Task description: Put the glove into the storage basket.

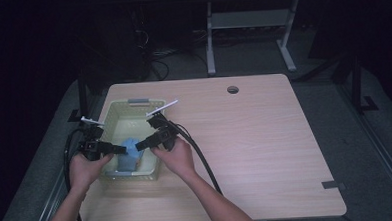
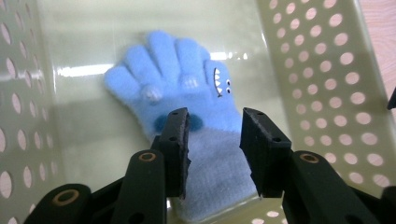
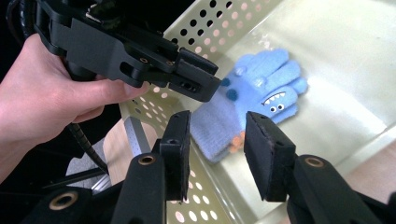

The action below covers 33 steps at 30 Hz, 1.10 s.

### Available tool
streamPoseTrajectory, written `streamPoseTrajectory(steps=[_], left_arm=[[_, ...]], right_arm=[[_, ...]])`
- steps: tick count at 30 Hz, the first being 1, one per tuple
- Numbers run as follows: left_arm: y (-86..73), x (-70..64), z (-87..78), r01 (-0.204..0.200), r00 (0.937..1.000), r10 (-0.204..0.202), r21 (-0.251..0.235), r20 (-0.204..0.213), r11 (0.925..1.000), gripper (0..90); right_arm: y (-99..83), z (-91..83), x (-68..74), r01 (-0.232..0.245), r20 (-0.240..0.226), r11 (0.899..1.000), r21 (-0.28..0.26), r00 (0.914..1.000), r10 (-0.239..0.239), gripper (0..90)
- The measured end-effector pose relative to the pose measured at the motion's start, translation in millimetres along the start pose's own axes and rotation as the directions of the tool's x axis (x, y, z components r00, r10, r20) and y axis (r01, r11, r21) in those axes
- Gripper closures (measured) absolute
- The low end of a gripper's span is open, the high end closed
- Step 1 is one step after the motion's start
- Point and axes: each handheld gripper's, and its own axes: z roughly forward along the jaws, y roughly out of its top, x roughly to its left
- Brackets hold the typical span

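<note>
High view: I hold my left gripper (image 1: 116, 149) and right gripper (image 1: 141, 144) over the near end of the pale green perforated basket (image 1: 115, 110), lower left of frame on the wooden table (image 1: 255, 138). A blue glove (image 1: 130, 154) lies flat on the basket floor, w/ both sets of tips converging on it from either side.

Progress (judgement): early stage. The approach looks done; the grasp is not yet made, and lifting the glove out of the basket remains.

Left gripper view: my jaws are spread apart, w/ the grey-blue cuff of the glove (image 2: 187, 102) between and beyond them at frame centre; whether the pads touch the fabric I cannot tell. This view shows the knit fingers pointing to the top of frame and a toothed face w/ eyes on one finger, detail too small in the high view.

Right gripper view: my right jaws also stand released, holding nothing, poised above the basket wall (image 3: 224, 28). Upper left of frame shows my left hand (image 3: 46, 93) around the left gripper (image 3: 205, 84), its tips just above the glove (image 3: 252, 98); orange dots on the cuff appear here.
</note>
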Motion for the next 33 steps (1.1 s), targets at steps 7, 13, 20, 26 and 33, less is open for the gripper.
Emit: streamPoseTrajectory(steps=[7,13,20,26,33], left_arm=[[-0.7,-1.6,-2.4,0.002,0.9999,-0.001,-0.024,0.016,0.9997,59.3],[0.6,-3.0,-4.0,-0.004,0.9999,0.005,-0.044,0.016,0.9990,57.7],[1.8,-5.4,-4.4,-0.006,0.9997,0.007,-0.054,0.024,0.9985,56.3],[1.7,-4.8,-8.9,0.003,0.9990,0.000,-0.082,0.044,0.9966,54.4],[4.7,-10.7,-12.4,0.000,0.9980,0.007,-0.109,0.062,0.9941,51.9]], right_arm=[[-1.1,-5.0,-1.5,-0.004,-0.004,1.000,-0.010,1.0000,0.004,59.6],[-1.7,-9.8,-3.5,-0.006,-0.002,1.000,-0.017,1.0000,0.006,58.7],[-1.6,-14.5,-5.3,-0.003,0.000,1.000,-0.029,1.0000,0.003,58.1],[-2.2,-21.6,-7.3,-0.004,0.002,0.999,-0.033,1.0000,0.004,56.8],[-2.5,-29.2,-9.1,-0.010,-0.002,0.999,-0.042,1.0000,0.009,54.8]])
